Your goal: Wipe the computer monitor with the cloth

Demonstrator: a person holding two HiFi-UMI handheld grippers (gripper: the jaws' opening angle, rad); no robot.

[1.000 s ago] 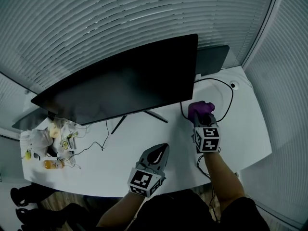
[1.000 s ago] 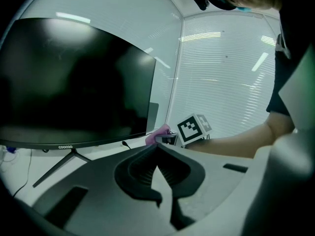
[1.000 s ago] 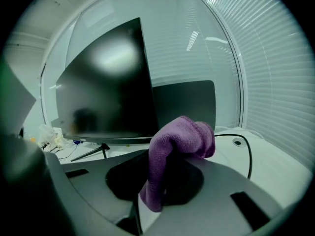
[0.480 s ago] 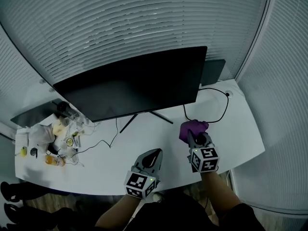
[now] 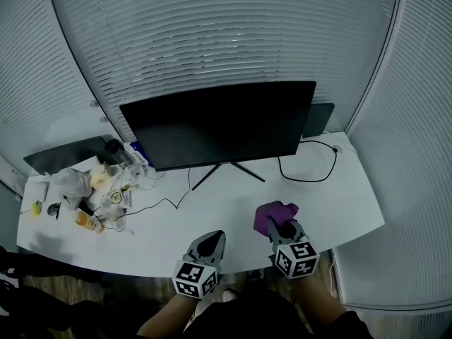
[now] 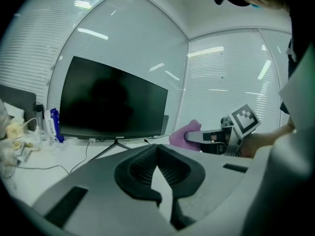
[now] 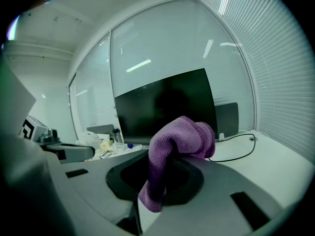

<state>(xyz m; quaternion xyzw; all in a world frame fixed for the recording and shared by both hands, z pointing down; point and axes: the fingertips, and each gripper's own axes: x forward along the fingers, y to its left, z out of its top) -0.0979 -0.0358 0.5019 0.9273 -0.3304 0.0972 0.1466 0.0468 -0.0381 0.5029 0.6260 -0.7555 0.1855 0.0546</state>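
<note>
Right gripper [image 5: 284,228]: fingers closed on the purple cloth [image 5: 272,214]. In the right gripper view the cloth is pinched at mid-fold; one lobe bulges up over the fingers and a tail hangs down between them. Cloth and gripper are held over the near edge of the white bench [image 5: 339,196], well apart from the monitor [image 5: 222,122].

Left gripper [image 5: 210,240]: fingers [image 6: 140,173] drawn together, with only a thin sliver of light between them and nothing held. It sits just left of the right gripper, also at the near bench edge.

The monitor is upright on a splayed stand at the back of the bench, screen dark. A smaller dark panel [image 5: 321,119] shows behind its right end. A black cable [image 5: 311,168] loops on the bench right of the stand.

Containers, all at the bench's left end:
- dark cylindrical vessel [image 5: 113,147], upright, beside the monitor's left edge; inside not visible.
- small amber bottle [image 5: 83,221] near the front edge; contents cannot be resolved.
- crumpled white bag [image 5: 70,182] amid loose clutter; what it holds cannot be made out.
- blue-wrapped item [image 6: 54,124], upright by the monitor's lower left corner.

Writing: a mark on the monitor's lower bezel and the print on the blue wrapper are too small to read. Each gripper's cube carries black-and-white square markers.
</note>
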